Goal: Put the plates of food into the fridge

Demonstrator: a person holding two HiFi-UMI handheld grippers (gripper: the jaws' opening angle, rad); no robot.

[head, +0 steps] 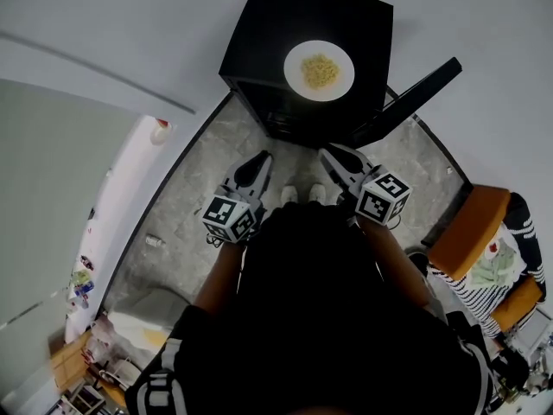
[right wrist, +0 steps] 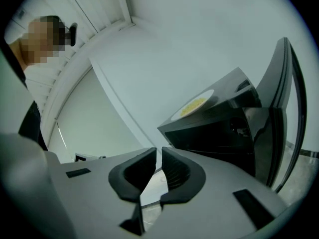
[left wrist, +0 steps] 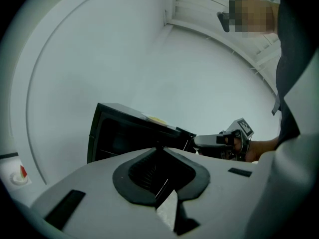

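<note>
the left tool [head: 261,160] and the right tool [head: 329,155] are both clenched on nothing, side by side and low in front of the black mini fridge [head: 259,41]. the 1 plate [head: 319,71] in view is not inside yet: it lies on the fridge's flat top, ahead of and above both tools. i judge the main risk to be the lift: the plate is round, white, shallow and smooth, so a pinch on its thin rim could let it tip and shed the loose heap of yellow food [head: 320,70], or push it across the glossy boxy top. the open door [head: 415,98], a thin dark slab, stands just right of the right tool and could be knocked. the floor [head: 207,158] is grey, marbled stone.
</note>
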